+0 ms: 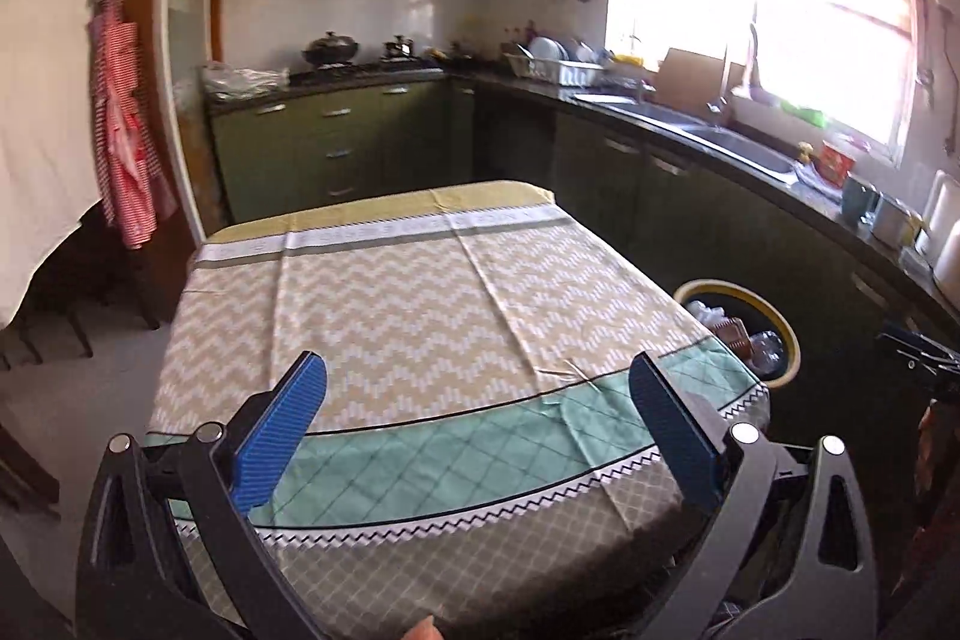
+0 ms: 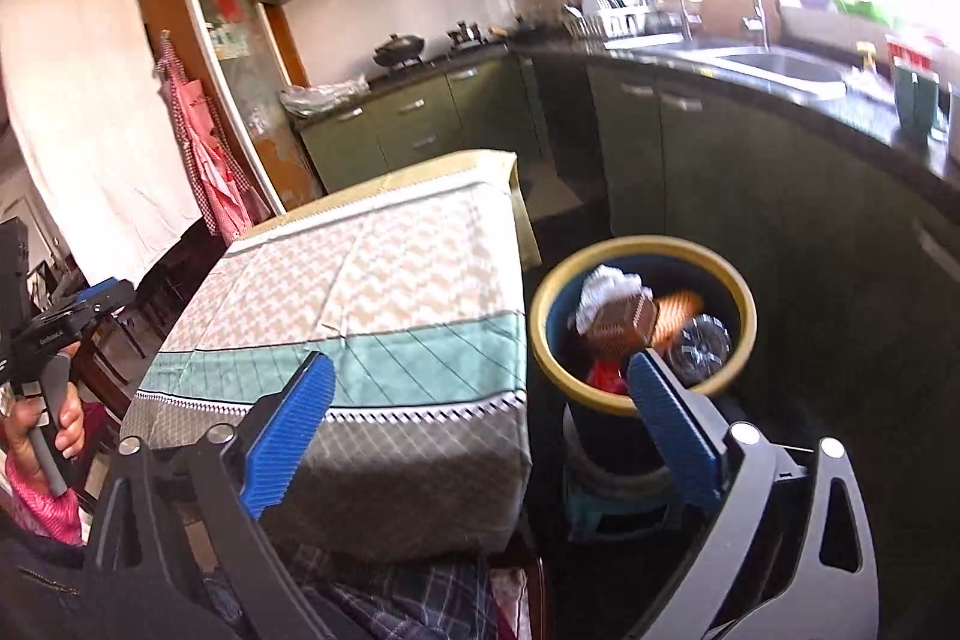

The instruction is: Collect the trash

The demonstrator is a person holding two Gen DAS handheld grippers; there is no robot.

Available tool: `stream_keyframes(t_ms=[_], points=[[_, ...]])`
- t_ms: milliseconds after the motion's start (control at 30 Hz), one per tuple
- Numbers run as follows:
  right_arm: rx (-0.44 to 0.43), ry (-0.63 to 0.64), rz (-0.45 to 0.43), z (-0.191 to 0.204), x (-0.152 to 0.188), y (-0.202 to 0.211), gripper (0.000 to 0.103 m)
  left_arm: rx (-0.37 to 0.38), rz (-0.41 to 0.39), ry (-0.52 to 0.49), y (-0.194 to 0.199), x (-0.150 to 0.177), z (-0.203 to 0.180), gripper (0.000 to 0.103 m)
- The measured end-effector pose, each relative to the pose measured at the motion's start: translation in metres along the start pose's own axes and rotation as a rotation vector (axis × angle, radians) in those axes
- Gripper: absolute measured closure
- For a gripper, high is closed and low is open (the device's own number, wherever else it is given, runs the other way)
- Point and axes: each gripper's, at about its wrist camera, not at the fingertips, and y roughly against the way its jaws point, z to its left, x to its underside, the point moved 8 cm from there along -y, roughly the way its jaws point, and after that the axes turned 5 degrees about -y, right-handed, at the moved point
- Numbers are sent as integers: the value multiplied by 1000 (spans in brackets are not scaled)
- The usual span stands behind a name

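My left gripper (image 1: 478, 361) is open with nothing between its blue pads, low over the near edge of the cloth-covered table (image 1: 420, 304). A yellow-rimmed trash bin (image 1: 729, 285) stands beside the table's right side. In the right wrist view my right gripper (image 2: 480, 361) is open and holds nothing. It hangs between the table (image 2: 372, 280) and the bin (image 2: 591, 388), its right finger in front of the bin's rim. Inside the bin lie crumpled white paper (image 2: 606, 292), a brown packet (image 2: 624, 325) and a clear plastic bottle (image 2: 702, 343).
Dark green kitchen cabinets and a black counter with a sink (image 1: 738, 148) run along the back and right. The bin stands on a small stool (image 2: 618, 508). A person's hand (image 2: 66, 430) holds the left gripper's handle at far left. A red apron (image 1: 123, 142) hangs by the door.
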Motion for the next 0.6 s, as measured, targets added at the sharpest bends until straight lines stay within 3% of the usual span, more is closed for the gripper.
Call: stream_keyframes(t_ms=[67, 167, 300, 600], points=[[23, 42, -39, 12, -4, 7, 5, -58, -39, 50, 23, 2, 22, 7], [61, 88, -98, 26, -9, 23, 5, -88, -86, 103, 47, 8, 40, 7], [132, 150, -194, 37, -19, 43, 5, -153, -107, 79, 63, 13, 45, 7], [119, 184, -215, 45, -16, 50, 5, -145, -116, 30, 68, 10, 31, 7]])
